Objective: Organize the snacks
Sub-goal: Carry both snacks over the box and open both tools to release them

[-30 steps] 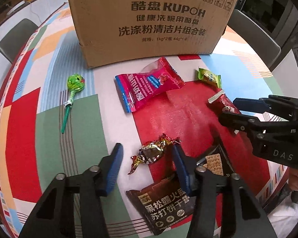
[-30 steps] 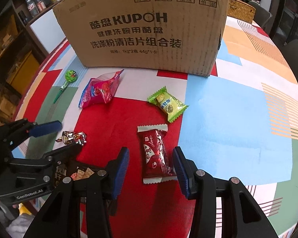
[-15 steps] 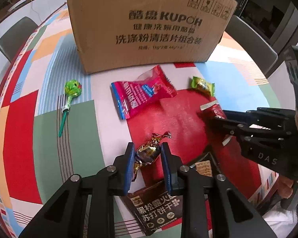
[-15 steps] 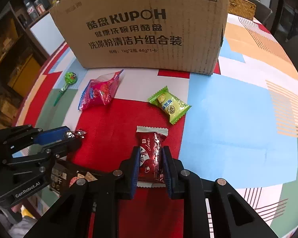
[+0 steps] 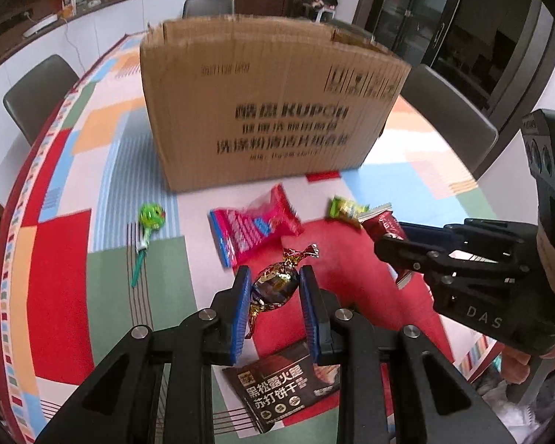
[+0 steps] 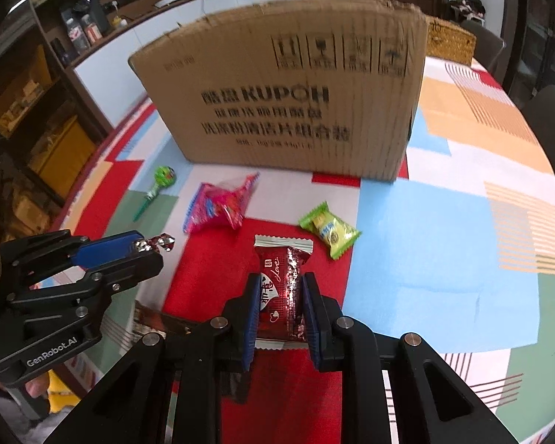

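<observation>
My left gripper (image 5: pixel 273 288) is shut on a gold foil-wrapped candy (image 5: pixel 275 286), held a little above the table. In the right wrist view my right gripper (image 6: pixel 280 296) is shut on a dark red snack packet (image 6: pixel 283 277), also lifted off the cloth. Each gripper shows in the other's view: the right gripper (image 5: pixel 392 238) with the red packet (image 5: pixel 383 224) at the right, the left gripper (image 6: pixel 144 249) at the left. A tall cardboard box (image 5: pixel 270 118) stands at the back of the table. A pink packet (image 5: pixel 253 224), a green packet (image 6: pixel 329 229) and a green lollipop (image 5: pixel 150 222) lie before it.
A dark biscuit packet (image 5: pixel 283 386) lies near the table's front edge under the left gripper. The patchwork tablecloth (image 6: pixel 444 229) covers a round table with grey chairs (image 5: pixel 37 92) around it. A woven basket (image 6: pixel 449 42) sits behind the box. A person's hand (image 5: pixel 518 366) holds the right gripper.
Both grippers went from open around their snacks to shut on them, then rose with the candy and the red packet off the table. The views tilted up, showing more of the box.
</observation>
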